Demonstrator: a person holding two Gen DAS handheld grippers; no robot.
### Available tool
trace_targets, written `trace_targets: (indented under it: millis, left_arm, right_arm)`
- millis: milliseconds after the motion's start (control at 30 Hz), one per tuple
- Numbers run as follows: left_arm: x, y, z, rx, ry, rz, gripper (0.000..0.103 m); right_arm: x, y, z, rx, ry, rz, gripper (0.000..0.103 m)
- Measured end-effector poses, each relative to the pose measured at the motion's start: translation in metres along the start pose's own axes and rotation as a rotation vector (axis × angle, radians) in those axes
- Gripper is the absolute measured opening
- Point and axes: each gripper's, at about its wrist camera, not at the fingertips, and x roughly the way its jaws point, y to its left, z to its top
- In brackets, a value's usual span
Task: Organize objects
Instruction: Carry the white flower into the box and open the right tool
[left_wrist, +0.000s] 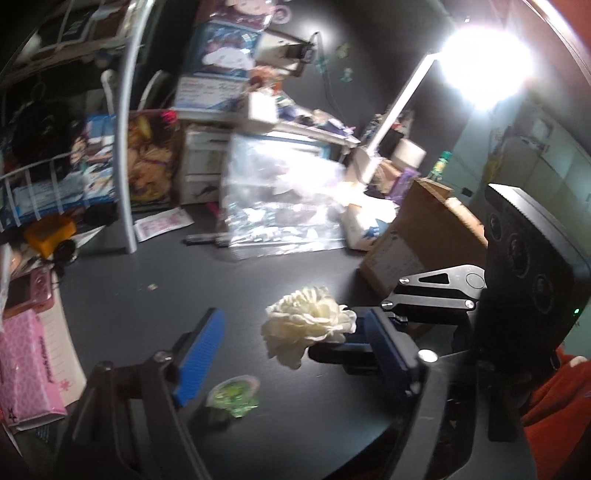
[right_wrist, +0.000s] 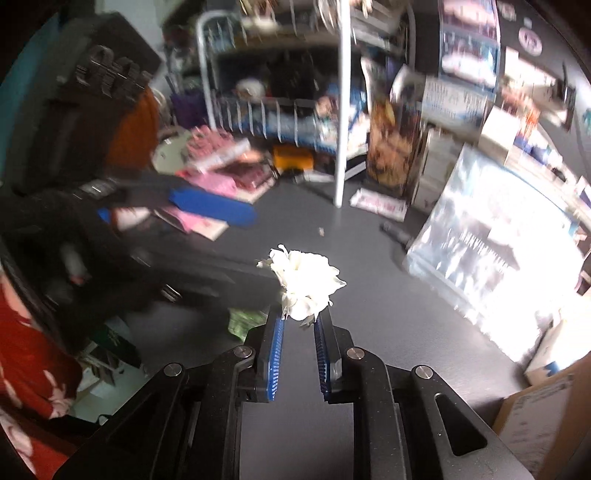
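A white fabric flower (right_wrist: 303, 277) is pinched at its base between the blue pads of my right gripper (right_wrist: 300, 314), which is shut on it and holds it above the dark table (right_wrist: 369, 332). In the left wrist view the flower (left_wrist: 306, 321) hangs between the spread fingers of my left gripper (left_wrist: 293, 314), which is open; its pads do not press on the flower. The right gripper (left_wrist: 325, 349) comes in from the right there. A small clear cup with green contents (left_wrist: 232, 395) sits on the table under the flower.
A silver foil bag (left_wrist: 280, 199) leans at the back of the table, with a cardboard box (left_wrist: 424, 236) to its right. A pink box (left_wrist: 26, 369) lies at the left edge. A white wire rack (left_wrist: 125, 147) full of items stands behind. A person's red sleeve (left_wrist: 554, 398) is at right.
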Motion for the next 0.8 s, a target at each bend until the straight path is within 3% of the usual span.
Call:
trace_targets:
  millis: [167, 433, 800]
  left_arm:
    - [-0.014, -0.033, 0.018, 0.035, -0.049, -0.094, 0.046]
    - [-0.012, -0.096, 0.051, 0.169, -0.08, -0.124, 0.039]
    - [0.045, -0.181, 0.092, 0.301, -0.026, -0.212, 0.033]
  right_arm:
    - [-0.048, 0.008, 0.003, -0.05, -0.101, -0.058, 0.012]
    - [-0.108, -0.011, -0.002, -0.041, -0.158, -0.158, 0.012]
    - [-0.175, -0.074, -0.033, 0.094, -0.148, -0.285, 0.012]
